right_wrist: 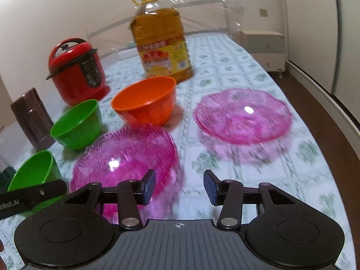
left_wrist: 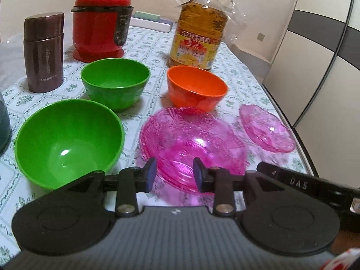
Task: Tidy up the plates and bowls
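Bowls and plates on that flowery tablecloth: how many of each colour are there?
Green bowls: 2, a large one and a smaller one
Orange bowl: 1
Pink see-through dishes: 2, a deep one and a shallower one
Total: 5

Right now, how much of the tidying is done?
Hardly begun. Nothing is stacked: two green bowls, the orange bowl and both pink dishes lie apart. Both grippers are empty, jaws parted. All sorting remains.
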{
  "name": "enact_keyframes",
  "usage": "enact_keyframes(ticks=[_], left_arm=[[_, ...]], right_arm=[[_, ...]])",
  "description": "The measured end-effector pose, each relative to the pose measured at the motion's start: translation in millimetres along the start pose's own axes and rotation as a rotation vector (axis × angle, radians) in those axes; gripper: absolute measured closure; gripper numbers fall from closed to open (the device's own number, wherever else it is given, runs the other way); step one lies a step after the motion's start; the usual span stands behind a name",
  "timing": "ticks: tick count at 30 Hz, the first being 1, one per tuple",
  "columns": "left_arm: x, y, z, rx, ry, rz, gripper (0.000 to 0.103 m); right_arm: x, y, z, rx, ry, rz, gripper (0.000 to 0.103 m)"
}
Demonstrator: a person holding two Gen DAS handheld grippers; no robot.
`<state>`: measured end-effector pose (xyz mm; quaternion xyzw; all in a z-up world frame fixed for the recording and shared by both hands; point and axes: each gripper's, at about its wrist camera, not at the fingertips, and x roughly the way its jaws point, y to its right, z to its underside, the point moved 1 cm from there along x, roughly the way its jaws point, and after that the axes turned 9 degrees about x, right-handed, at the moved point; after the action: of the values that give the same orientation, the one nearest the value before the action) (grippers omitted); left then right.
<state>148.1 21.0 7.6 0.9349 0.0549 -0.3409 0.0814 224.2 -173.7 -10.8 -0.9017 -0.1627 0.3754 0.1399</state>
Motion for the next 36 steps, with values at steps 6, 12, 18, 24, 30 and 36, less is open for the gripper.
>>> enact_keyframes(ticks=[6, 12, 18, 24, 30, 36], left_arm=[[-16.1, 14.2, 9.1, 0.014, -0.023, 0.046, 0.071], [-28.0, 31.9, 17.1, 0.056, -0.037, 0.064, 0.067], [-32.8, 48.3, 27.0, 0.084, -0.058, 0.08, 0.064], [-34.1, 60.5, 33.8, 0.105, -0.07, 0.094, 0.059], [-33.2, 66.3, 36.7, 0.115, -0.078, 0.103, 0.058], [-32.0, 68.2, 38.4, 0.116, -0.08, 0.106, 0.058]], right_arm=[[-33.4, 8.7, 15.2, 0.02, -0.023, 0.065, 0.056], [-64.3, 19.2, 27.1, 0.026, -0.029, 0.116, 0.056], [-89.7, 30.8, 36.2, 0.04, -0.023, 0.135, 0.056], [-101.7, 42.0, 38.8, 0.065, -0.015, 0.157, 0.056], [-105.8, 49.3, 39.5, 0.084, -0.01, 0.164, 0.056], [-105.4, 53.7, 40.8, 0.095, -0.011, 0.167, 0.056]])
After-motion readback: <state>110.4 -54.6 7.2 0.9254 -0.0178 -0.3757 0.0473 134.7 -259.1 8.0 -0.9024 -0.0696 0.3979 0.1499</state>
